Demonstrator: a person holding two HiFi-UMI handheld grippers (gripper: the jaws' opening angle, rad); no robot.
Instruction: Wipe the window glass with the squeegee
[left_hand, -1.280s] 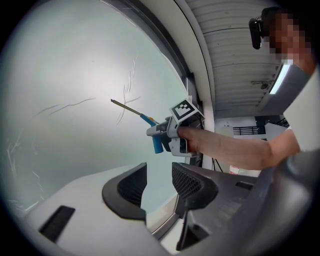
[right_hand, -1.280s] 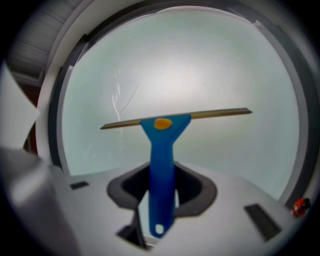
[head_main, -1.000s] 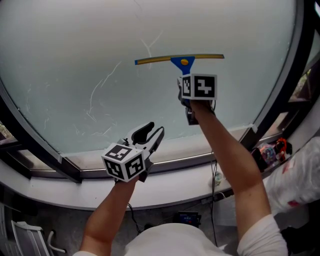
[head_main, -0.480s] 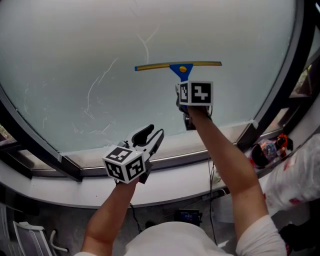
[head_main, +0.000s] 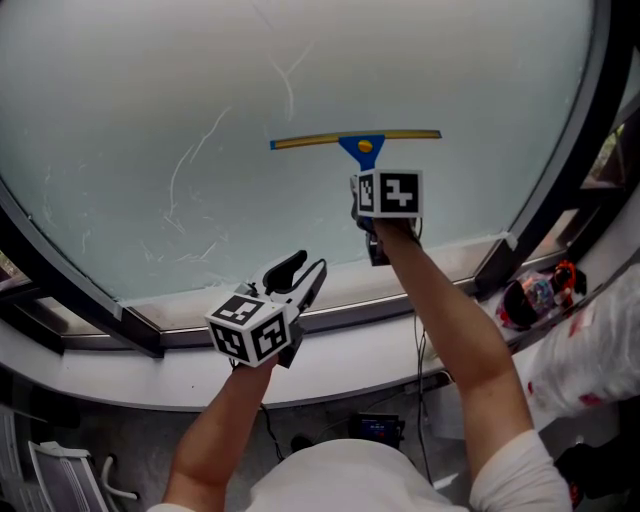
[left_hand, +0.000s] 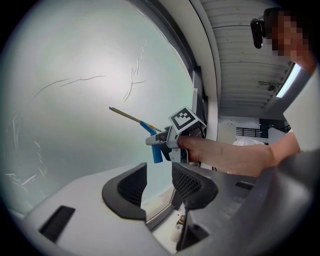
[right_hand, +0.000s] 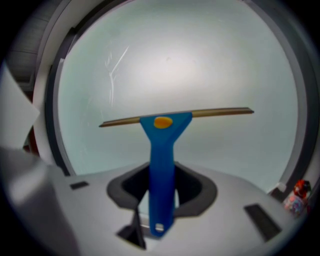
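Note:
A blue-handled squeegee (head_main: 362, 147) with a long brass-coloured blade lies flat against the frosted window glass (head_main: 200, 100). My right gripper (head_main: 375, 205) is shut on its handle just below the blade. In the right gripper view the squeegee (right_hand: 162, 150) stands upright between the jaws, blade level across the pane. My left gripper (head_main: 297, 272) hangs open and empty down by the sill; its view shows the squeegee (left_hand: 150, 131) and the right hand from the side. Thin streak marks (head_main: 195, 165) cross the glass to the left of the blade.
A dark window frame (head_main: 555, 170) curves down the right side and another bar (head_main: 70, 290) down the left. A white sill (head_main: 350, 345) runs below the glass. Coloured items (head_main: 535, 295) and a white bag (head_main: 600, 350) sit at the lower right.
My right gripper has drawn the squeegee a short way down the glass. The left gripper has stayed by the sill.

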